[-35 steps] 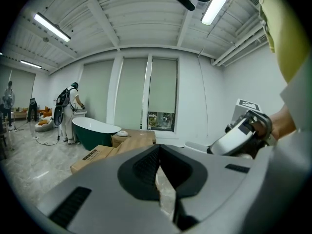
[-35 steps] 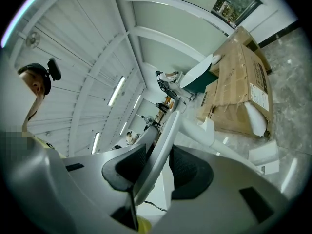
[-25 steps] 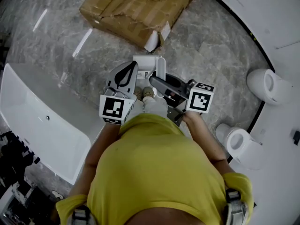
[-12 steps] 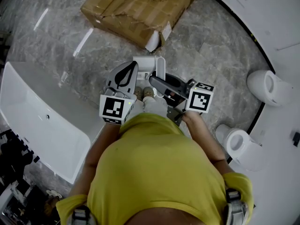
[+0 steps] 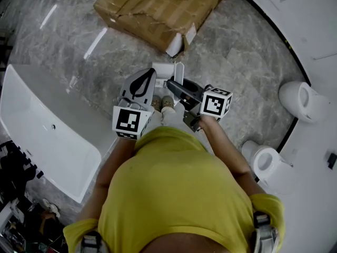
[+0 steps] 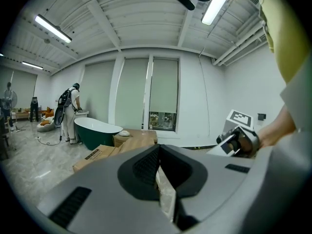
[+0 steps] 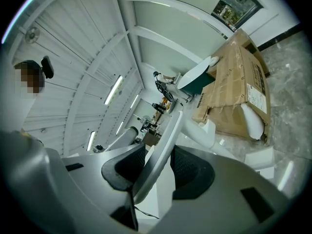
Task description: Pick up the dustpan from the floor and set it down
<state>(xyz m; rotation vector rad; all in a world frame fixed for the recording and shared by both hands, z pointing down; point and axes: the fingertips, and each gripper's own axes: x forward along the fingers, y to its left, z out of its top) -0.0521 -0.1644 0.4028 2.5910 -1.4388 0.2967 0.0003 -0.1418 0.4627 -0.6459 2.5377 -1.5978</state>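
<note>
The white dustpan point(image 5: 164, 70) hangs just above the grey marble floor in front of the person's shoes. Its long white handle point(image 7: 163, 145) runs up between the jaws of my right gripper point(image 5: 177, 87), and both black pads press on it, so the gripper point(image 7: 158, 151) is shut on the handle. My left gripper point(image 5: 150, 74) hovers beside it on the left, apart from the dustpan. Its tips point(image 6: 158, 148) meet with nothing between them. From the left gripper view the right gripper point(image 6: 239, 139) shows at the right with its marker cube.
A big torn cardboard box point(image 5: 158, 9) lies on the floor ahead. A white bathtub point(image 5: 42, 130) stands at the left and two white toilets point(image 5: 303, 99) point(image 5: 268, 162) at the right. Far off, a person stands by a dark green tub point(image 6: 95, 130).
My right gripper has sunk lower with the dustpan and shifted a little toward the left gripper. The left gripper has stayed where it was.
</note>
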